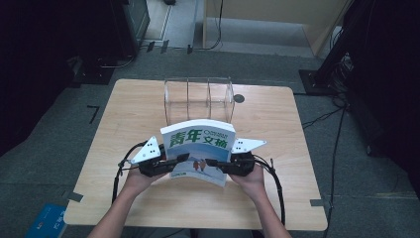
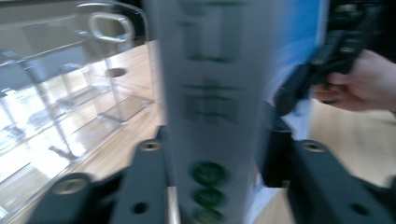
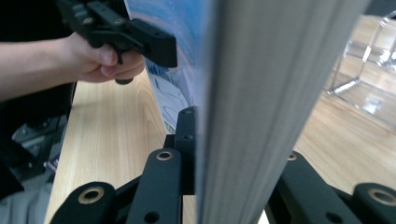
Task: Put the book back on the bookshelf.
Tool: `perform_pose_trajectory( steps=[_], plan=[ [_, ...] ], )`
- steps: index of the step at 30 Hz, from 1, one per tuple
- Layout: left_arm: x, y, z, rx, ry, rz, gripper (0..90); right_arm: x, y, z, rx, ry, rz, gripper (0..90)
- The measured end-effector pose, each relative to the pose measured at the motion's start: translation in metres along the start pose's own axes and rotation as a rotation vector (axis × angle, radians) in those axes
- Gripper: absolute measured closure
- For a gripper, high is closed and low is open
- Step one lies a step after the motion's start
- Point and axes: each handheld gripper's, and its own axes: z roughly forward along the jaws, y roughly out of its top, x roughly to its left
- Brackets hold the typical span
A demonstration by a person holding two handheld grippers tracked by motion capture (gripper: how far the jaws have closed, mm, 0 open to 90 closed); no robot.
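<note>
Near the front edge of the tabletop (image 1: 148, 99), at centre, we see a thick book (image 1: 199, 148) held upright w/ green title. From left: the left gripper (image 1: 179, 158) is clamped on its left side, the right gripper (image 1: 214, 162) on its right side. Just behind the book, toward the far edge, stands a clear divided rack (image 1: 198, 99).
</note>
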Motion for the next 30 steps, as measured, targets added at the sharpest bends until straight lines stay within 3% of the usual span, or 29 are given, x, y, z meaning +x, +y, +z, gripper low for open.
perform_pose_trajectory(
  steps=[1,2,4,6,7,9,12,16,18,19,20,21,24,27,30],
  plan=[
    [0.001,0.001,-0.002,0.006,0.062,-0.029,52.3,0.001,-0.002,-0.002,-0.014,-0.026,0.025,74.9],
    [0.001,0.001,-0.002,0.006,0.062,-0.029,49.8,0.001,-0.002,-0.002,-0.014,-0.026,0.025,74.9],
    [0.006,0.0,-0.004,0.012,0.106,-0.074,50.5,0.001,-0.005,-0.007,-0.033,-0.065,0.049,75.0],
    [0.01,-0.001,-0.006,0.014,0.111,-0.12,50.8,-0.003,-0.01,-0.015,-0.056,-0.106,0.097,75.1],
    [0.012,-0.002,-0.006,0.038,0.128,-0.14,49.9,-0.003,-0.012,-0.018,-0.061,-0.129,0.103,75.1],
    [0.013,-0.003,-0.006,0.048,0.127,-0.149,49.5,-0.004,-0.013,-0.02,-0.069,-0.138,0.11,75.1],
    [0.012,-0.005,-0.005,0.075,0.151,-0.156,47.1,-0.003,-0.012,-0.026,-0.076,-0.203,0.112,75.1],
    [0.011,-0.01,-0.006,0.097,0.159,-0.208,42.0,-0.003,-0.009,-0.032,-0.079,-0.268,0.104,75.2],
    [0.011,-0.016,-0.007,0.122,0.181,-0.248,40.2,-0.003,-0.007,-0.035,-0.088,-0.334,0.118,75.2],
    [0.011,-0.016,-0.007,0.122,0.181,-0.248,40.1,-0.003,-0.007,-0.035,-0.088,-0.334,0.118,75.2],
    [0.012,-0.02,-0.008,0.129,0.191,-0.253,40.0,-0.004,-0.006,-0.035,-0.098,-0.368,0.125,75.2],
    [0.012,-0.02,-0.008,0.129,0.191,-0.253,40.1,-0.004,-0.006,-0.035,-0.098,-0.368,0.125,75.2],
    [0.012,-0.021,-0.009,0.142,0.198,-0.264,40.0,-0.004,-0.003,-0.032,-0.108,-0.426,0.127,75.2],
    [0.011,-0.023,-0.008,0.175,0.208,-0.251,39.3,-0.007,0.005,-0.027,-0.103,-0.464,0.124,75.2],
    [0.01,-0.026,-0.006,0.209,0.2,-0.249,38.8,-0.008,0.015,-0.014,-0.113,-0.523,0.126,75.2]
  ],
)
